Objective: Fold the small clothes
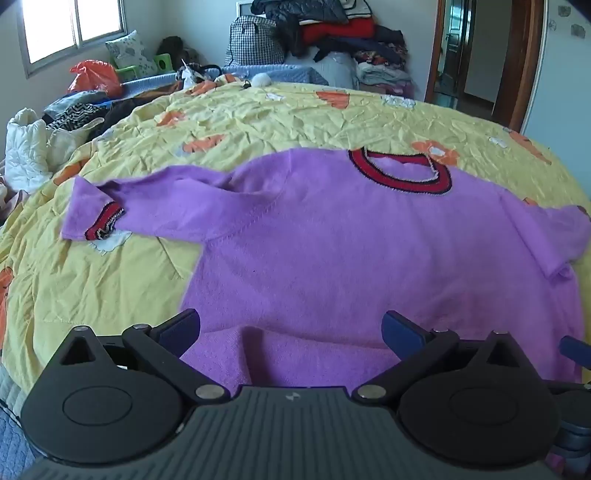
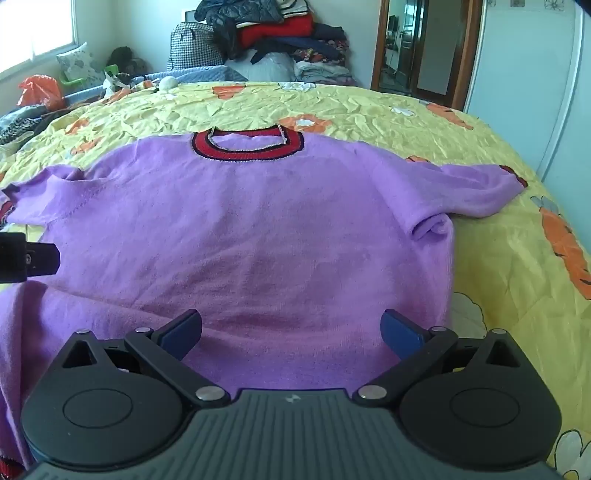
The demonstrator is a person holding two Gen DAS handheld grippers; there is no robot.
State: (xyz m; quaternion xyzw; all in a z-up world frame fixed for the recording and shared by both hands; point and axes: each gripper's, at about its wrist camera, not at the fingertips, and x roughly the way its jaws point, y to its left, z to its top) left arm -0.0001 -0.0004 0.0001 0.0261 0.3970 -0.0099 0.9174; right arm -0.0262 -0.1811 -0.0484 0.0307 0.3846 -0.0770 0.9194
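A purple knit sweater (image 1: 332, 236) with a red and black collar (image 1: 402, 173) lies spread on the yellow bedspread (image 1: 110, 280), collar away from me. Its left sleeve (image 1: 122, 206) stretches out flat, the cuff folded back. Its right sleeve (image 2: 476, 188) is bunched at the armpit. The hem near me is rumpled. My left gripper (image 1: 291, 332) hovers open over the hem's left part, nothing between its blue pads. My right gripper (image 2: 291, 332) is open over the hem's right part (image 2: 295, 350), also holding nothing. The left gripper's tip (image 2: 40, 258) shows at the right wrist view's left edge.
Piled clothes (image 1: 332, 33) and a checked bag (image 1: 255, 40) stand beyond the bed's far side. An orange plastic bag (image 1: 96, 75), cushions and white padded fabric (image 1: 26, 147) lie at the left. A doorway (image 1: 476, 55) opens at the back right.
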